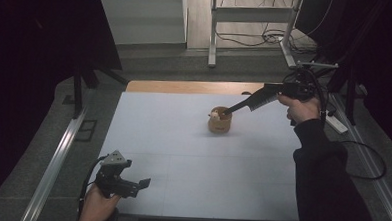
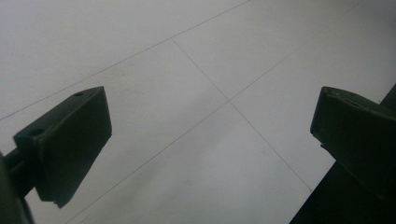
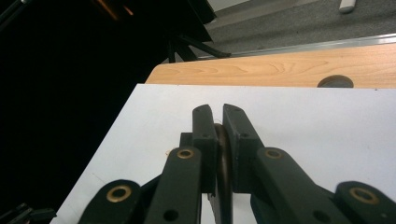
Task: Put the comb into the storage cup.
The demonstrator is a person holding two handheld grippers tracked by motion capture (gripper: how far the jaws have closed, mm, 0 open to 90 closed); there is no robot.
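Note:
A small brown cup [image 1: 219,122] stands near the middle of the white table [image 1: 182,160], with something pale inside it that I cannot make out. My right gripper [image 1: 227,112] reaches in from the right and slopes down to the cup's top edge. In the right gripper view that gripper [image 3: 218,114] has its jaws pressed on a thin brown rim [image 3: 223,156]. My left gripper [image 1: 143,184] rests low at the table's near left corner, held in a hand. Its jaws stand wide apart over the bare white surface, and the left gripper [image 2: 210,112] has nothing between them.
A strip of bare wood [image 1: 195,87] runs along the table's far edge, with a dark round grommet [image 3: 335,82] in it. Behind stand a metal desk frame [image 1: 213,36] and floor cables [image 1: 247,40]. A rail [image 1: 56,159] runs along the left side.

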